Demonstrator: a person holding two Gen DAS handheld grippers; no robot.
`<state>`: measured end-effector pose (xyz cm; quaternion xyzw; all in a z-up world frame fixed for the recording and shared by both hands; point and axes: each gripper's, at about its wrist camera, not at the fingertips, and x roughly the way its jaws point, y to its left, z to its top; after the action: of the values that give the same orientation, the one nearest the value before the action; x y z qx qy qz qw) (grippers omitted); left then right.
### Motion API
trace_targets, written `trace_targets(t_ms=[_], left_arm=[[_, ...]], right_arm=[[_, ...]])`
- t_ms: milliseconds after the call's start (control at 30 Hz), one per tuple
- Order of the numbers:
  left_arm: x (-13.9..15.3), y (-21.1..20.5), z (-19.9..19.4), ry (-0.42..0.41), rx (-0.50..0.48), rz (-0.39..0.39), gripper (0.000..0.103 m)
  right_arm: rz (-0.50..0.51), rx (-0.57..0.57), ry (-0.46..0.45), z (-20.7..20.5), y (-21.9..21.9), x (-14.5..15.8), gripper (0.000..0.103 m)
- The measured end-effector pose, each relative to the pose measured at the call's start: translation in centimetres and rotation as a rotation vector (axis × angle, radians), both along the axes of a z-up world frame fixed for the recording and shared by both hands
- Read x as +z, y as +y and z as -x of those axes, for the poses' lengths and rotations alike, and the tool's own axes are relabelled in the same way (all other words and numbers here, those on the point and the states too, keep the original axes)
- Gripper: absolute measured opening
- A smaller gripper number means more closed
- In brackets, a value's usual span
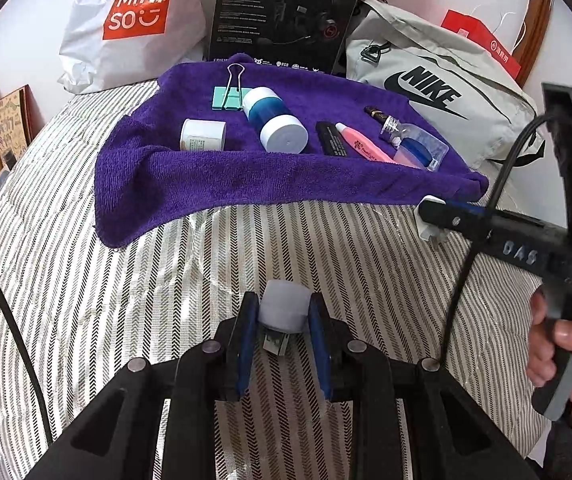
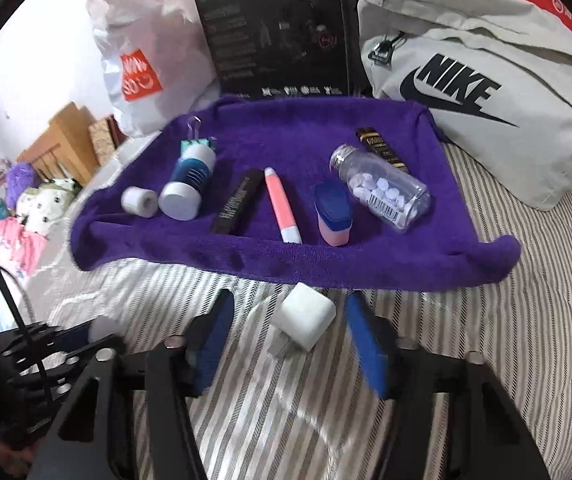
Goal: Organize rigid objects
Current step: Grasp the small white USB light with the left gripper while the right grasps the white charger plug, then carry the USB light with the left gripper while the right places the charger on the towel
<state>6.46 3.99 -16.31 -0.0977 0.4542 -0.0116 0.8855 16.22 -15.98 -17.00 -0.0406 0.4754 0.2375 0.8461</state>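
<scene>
A purple towel (image 1: 222,176) lies on the striped bed, also in the right wrist view (image 2: 365,268). On it lie a teal binder clip (image 1: 228,96), a blue-and-white bottle (image 1: 274,120), a small white jar (image 1: 202,135), a black tube (image 1: 330,138), a pink pen (image 1: 361,146), a blue-capped pink case (image 2: 333,214) and a clear pill bottle (image 2: 381,190). My left gripper (image 1: 284,320) is shut on a pale lavender USB plug (image 1: 284,312). My right gripper (image 2: 289,312) is open around a white charger cube (image 2: 303,322) lying on the bed.
A Miniso bag (image 1: 134,20), a black Hecate box (image 1: 286,12) and a grey Nike bag (image 1: 437,96) stand behind the towel. Wooden furniture (image 2: 62,140) and piled clothes (image 2: 30,216) are at the left. A cable (image 1: 481,216) hangs from the right gripper.
</scene>
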Motion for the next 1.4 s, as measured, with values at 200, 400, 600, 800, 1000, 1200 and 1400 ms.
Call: trace_targets(t_ms=[200, 400, 600, 800, 1000, 1200, 1400], left_arm=[[0.0, -0.2, 0.3, -0.009, 0.002, -0.004, 0.025], [0.0, -0.1, 0.3, -0.009, 0.0, 0.0, 0.025], [0.0, 0.2, 0.0, -0.015, 0.008, 0.016, 0.025], [0.1, 0.9, 0.4, -0.012, 0.0, 0.071, 0.024], [0.3, 0.8, 0.3, -0.006, 0.005, 0.078, 0.024], [2.0, 0.6, 0.1, -0.026, -0.002, 0.09, 0.024], [3.3, 0.8, -0.6, -0.05, 0.008, 0.103, 0.024]], right_arm=[[0.085, 0.028, 0.008, 0.5, -0.7, -1.0, 0.036], [0.098, 0.022, 0.021, -0.1, -1.3, -1.2, 0.036], [0.127, 0.068, -0.014, -0.2, 0.5, -2.1, 0.026], [0.115, 0.097, -0.003, 0.9, -0.3, -1.3, 0.026], [0.101, 0.112, 0.011, 2.5, -1.8, -1.0, 0.026], [0.087, 0.12, 0.021, 2.7, -3.1, -0.7, 0.026], [0.042, 0.12, 0.012, 1.3, -3.8, 1.3, 0.026]])
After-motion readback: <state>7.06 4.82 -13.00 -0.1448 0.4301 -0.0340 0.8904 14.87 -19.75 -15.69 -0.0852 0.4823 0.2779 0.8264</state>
